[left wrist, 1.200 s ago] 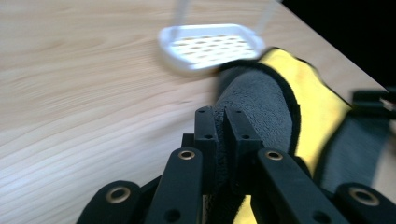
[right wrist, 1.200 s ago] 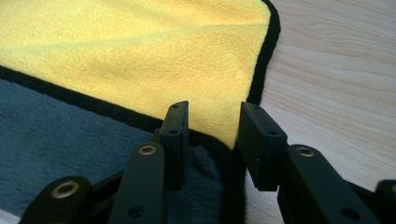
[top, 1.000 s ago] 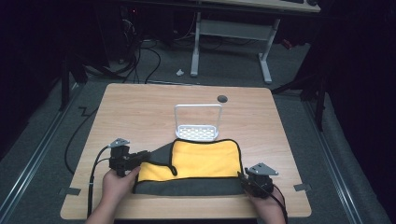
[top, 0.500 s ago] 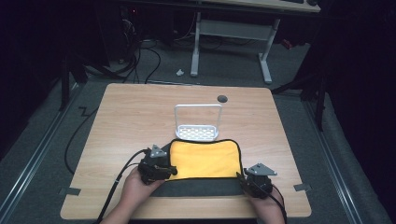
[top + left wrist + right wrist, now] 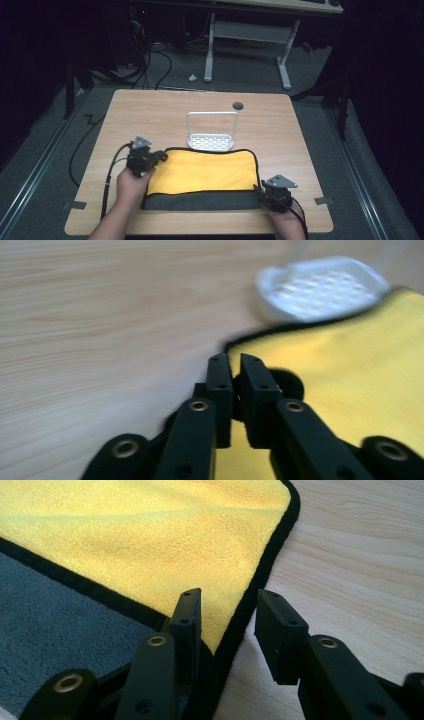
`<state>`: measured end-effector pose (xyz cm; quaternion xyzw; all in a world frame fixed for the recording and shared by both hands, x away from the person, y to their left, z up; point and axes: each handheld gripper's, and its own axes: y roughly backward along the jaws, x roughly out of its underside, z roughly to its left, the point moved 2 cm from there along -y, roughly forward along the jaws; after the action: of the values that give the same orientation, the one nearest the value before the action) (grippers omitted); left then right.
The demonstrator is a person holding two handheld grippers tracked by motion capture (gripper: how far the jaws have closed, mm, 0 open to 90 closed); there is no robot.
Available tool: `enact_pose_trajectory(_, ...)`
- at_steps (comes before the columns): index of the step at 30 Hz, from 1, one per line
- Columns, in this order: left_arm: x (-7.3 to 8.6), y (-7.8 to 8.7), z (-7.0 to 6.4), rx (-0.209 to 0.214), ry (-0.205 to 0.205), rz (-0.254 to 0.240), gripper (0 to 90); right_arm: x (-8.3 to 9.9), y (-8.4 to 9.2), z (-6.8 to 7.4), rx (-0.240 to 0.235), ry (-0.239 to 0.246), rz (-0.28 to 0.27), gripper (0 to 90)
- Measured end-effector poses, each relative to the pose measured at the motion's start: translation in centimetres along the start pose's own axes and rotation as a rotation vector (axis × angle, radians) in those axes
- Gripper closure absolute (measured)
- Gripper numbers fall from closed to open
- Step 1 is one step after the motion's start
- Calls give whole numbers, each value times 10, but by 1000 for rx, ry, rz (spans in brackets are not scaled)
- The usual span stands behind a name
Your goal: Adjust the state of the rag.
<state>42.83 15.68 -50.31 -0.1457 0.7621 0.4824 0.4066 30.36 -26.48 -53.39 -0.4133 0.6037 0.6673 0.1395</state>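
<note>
L gripper [image 5: 161,157] sits at the far-left corner of the towel [image 5: 205,172], jaws nearly together after just closing; in the left gripper view [image 5: 236,371] only a thin slit shows between the pads, w/ the black-trimmed corner just beyond the tips, and can't tell if any cloth is pinched. Left hand [image 5: 131,184] holds it from behind, cable trailing off toward the table's near-left edge. R gripper [image 5: 260,192] is at the towel's near-right corner, jaws partly apart; in the right gripper view [image 5: 227,611] the black hem runs up between them w/ a clear gap to the right pad, so it's not clamped. Towel lies flat on the wooden table [image 5: 150,107], near-centre: yellow face folded over a grey layer, grey strip showing along the near edge. White perforated rack [image 5: 211,131] w/ upright wire handle stands just past the towel's far edge, about touching it. Small dark round hole [image 5: 238,105] in the table beyond the rack.
</note>
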Motion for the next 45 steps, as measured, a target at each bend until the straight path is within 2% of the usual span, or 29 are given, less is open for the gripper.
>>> enact_pose_trajectory(1,0,0,0,0,0,0,756,0,0,0,0,0,0,639)
enact_pose_trajectory(2,-1,3,16,-14,64,-12,698,0,0,0,-1,-4,-2,638)
enact_pose_trajectory(3,0,7,26,-16,97,-30,698,0,0,0,-1,-4,-2,638)
enact_pose_trajectory(5,3,18,34,-18,121,-66,653,0,4,0,-2,-4,-14,635)
enact_pose_trajectory(6,7,25,35,9,141,-75,653,0,4,0,-2,-4,-14,635)
enact_pose_trajectory(7,15,33,30,29,135,-73,644,0,6,1,-2,-13,-18,635)
enact_pose_trajectory(9,33,45,15,36,87,-63,642,1,13,3,-20,-29,-31,624)
enact_pose_trajectory(14,83,64,-22,153,92,1,603,2,16,7,-44,-43,-35,609)
enact_pose_trajectory(16,93,66,-31,193,97,27,600,2,15,9,-44,-44,-25,604)
enact_pose_trajectory(18,99,67,-39,212,86,43,608,4,14,9,-40,-42,-13,605)
enact_pose_trajectory(20,103,64,-40,186,71,68,612,5,15,9,-40,-50,-13,608)
enact_pose_trajectory(23,105,58,-35,196,119,77,650,8,16,7,-53,-60,-6,653)
enact_pose_trajectory(27,105,55,-35,167,93,82,812,11,17,8,-36,-31,9,789)
enact_pose_trajectory(28,106,54,-35,162,96,79,897,10,17,10,-35,-29,9,809)
enact_pose_trajectory(31,106,55,-34,152,91,71,899,8,20,12,-20,-7,-9,834)
enact_pose_trajectory(33,105,58,-36,135,71,59,899,8,21,12,-16,-8,-12,836)
enact_pose_trajectory(38,105,69,-39,126,56,31,900,6,27,13,-13,-5,-43,835)
enact_pose_trajectory(41,104,70,-38,97,47,24,896,6,28,15,-13,0,-52,832)
enact_pose_trajectory(42,103,68,-36,91,59,23,809,6,28,15,-13,0,-52,832)
enact_pose_trajectory(43,103,65,-34,110,91,19,809,6,27,15,-14,2,-47,831)
enact_pose_trajectory(44,102,62,-33,129,114,24,693,7,24,14,-15,-1,-35,827)
enact_pose_trajectory(45,102,60,-34,131,114,28,693,7,24,14,-15,-1,-35,827)
